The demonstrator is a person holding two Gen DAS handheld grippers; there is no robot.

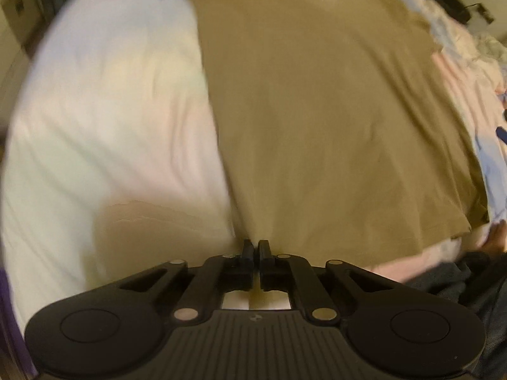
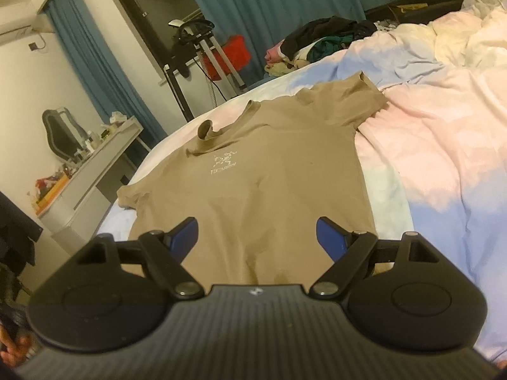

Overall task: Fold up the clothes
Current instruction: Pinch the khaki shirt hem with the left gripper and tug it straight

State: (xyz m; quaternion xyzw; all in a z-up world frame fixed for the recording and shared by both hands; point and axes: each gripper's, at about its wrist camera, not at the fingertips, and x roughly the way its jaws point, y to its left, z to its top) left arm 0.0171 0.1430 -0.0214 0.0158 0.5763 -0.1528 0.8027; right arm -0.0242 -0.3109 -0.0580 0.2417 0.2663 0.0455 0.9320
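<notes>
Matt tan cloth t-shirt (image 2: 263, 183), soft pastel quilted duvet (image 2: 443, 133), ribbed matt black plastic hand-held gripper (image 2: 256, 237)

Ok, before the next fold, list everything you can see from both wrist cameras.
T-shirt: one, tan with a white chest logo, spread flat on the bed.
Duvet: one, pastel pink, blue and white, covering the bed.
Clothes pile: one heap, dark and mixed colours, far end of the bed.
Curtains: teal, along the far wall.
Desk: one, white, cluttered, left of the bed.
Chair: one, black and grey, behind the desk.
Left gripper: black fingers shut on the T-shirt's near hem.
Right gripper: blue-tipped fingers open, above the hem.
</notes>
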